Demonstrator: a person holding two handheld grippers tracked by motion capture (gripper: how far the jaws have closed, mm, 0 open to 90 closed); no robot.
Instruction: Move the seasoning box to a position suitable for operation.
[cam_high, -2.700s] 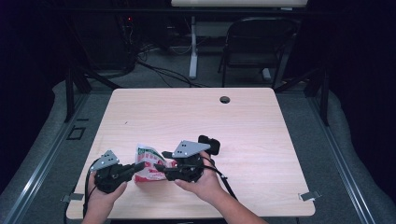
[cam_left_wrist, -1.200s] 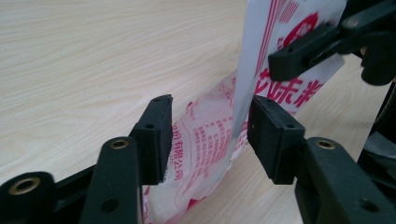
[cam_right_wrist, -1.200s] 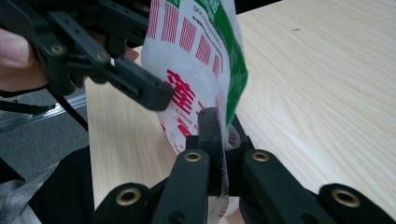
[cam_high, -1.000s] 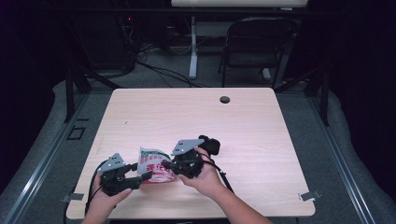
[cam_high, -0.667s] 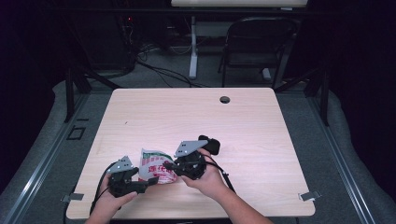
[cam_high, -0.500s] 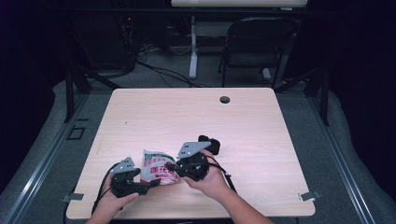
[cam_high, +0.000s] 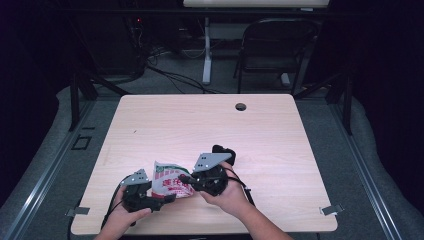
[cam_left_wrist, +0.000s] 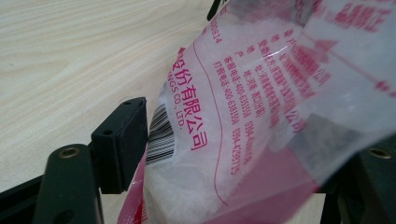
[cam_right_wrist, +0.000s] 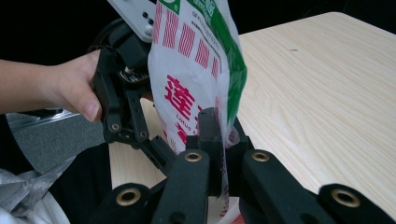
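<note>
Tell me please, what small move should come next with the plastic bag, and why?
Probably close the left claw on the bag. Its jaws have just been opening and now stand around the bag's lower part without clearly pressing it, while the right claw is shut on the bag's edge and holds it up.

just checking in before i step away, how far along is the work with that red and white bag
Done so far: the bag is off the table, pinched at one edge by the shut right claw. In hand: the left claw, its jaws just opened wide, has the bag's lower end between them; whether they press it is unclear. Left: the bag looks unopened, with white grains inside, so any tearing or emptying remains.
</note>
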